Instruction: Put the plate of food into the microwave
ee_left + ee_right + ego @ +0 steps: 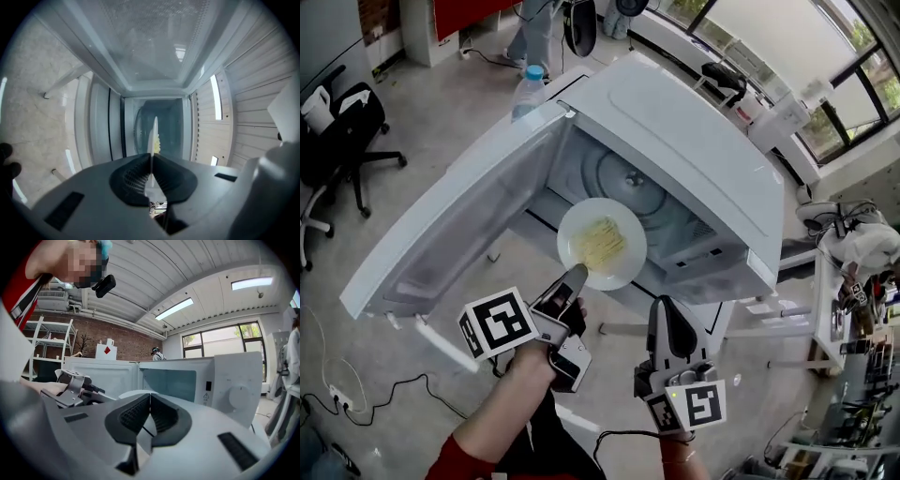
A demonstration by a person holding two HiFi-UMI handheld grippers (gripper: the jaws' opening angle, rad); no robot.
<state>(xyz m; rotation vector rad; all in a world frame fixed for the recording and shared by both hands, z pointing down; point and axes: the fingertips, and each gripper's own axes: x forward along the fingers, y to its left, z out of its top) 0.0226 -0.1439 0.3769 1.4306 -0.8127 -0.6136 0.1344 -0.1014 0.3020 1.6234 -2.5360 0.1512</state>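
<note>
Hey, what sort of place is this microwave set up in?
Probably an office or lab workroom, not a home kitchen: an office chair stands on the floor, cables trail across it, and metal shelving stands by a brick wall under strip lights.

Head view: steeply down on microwave (675,141); both gripper views face it level (left closest).

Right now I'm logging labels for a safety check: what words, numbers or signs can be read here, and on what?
No words or numbers are readable.
Warning triangle on the microwave front, by the dial: its print is too small.
Red diamond on a white box in the background: no lettering.
Square markers on the left tool and right tool: patterns, not text.
Plate: no print shows.
</note>
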